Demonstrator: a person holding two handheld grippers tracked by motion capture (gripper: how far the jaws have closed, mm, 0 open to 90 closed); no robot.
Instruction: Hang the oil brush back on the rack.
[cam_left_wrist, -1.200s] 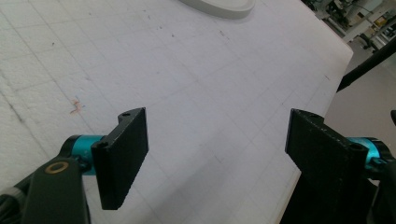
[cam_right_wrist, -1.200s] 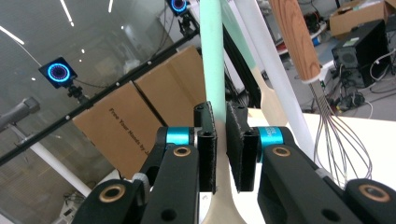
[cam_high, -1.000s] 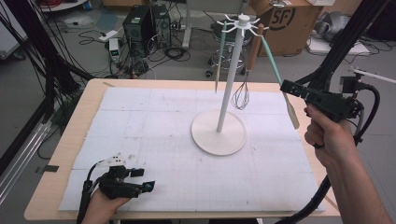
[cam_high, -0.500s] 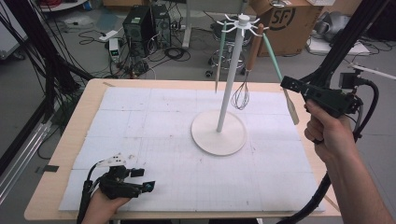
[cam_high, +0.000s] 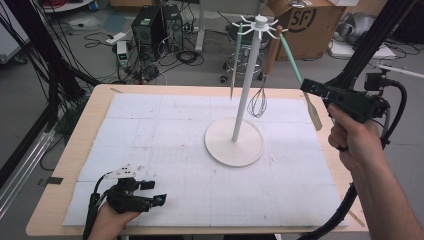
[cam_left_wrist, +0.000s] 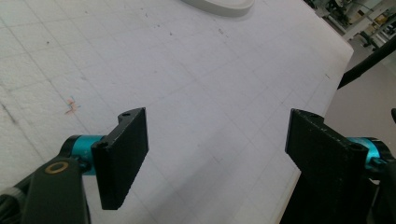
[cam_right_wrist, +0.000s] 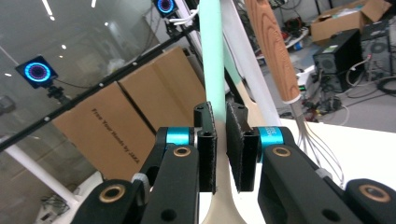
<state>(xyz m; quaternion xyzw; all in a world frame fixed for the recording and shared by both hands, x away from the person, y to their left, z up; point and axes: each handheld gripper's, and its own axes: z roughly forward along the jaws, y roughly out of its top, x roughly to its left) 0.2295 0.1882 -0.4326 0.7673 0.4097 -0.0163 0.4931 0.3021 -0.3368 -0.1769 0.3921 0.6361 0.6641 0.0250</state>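
Left gripper (cam_high: 150, 192): rests on the white mat (cam_high: 165, 150) at the near left corner; jaws wide apart, nothing between them; idle.
Right gripper (cam_high: 311, 88): raised at the table's right side; jaws closed on the mint-handled spatula (cam_right_wrist: 215, 56), which hangs slanted outward from the stand's top.
Stand (cam_high: 247, 80): white pole on a round base at mid-mat; hooks at its top; carries also a wooden-handled whisk (cam_high: 264, 75) and another mint utensil (cam_high: 235, 60).
Step judged: spatula gripped, removal from the hook apparently under way; next move likely calls for lifting its upper end off the hook without rocking the stand.
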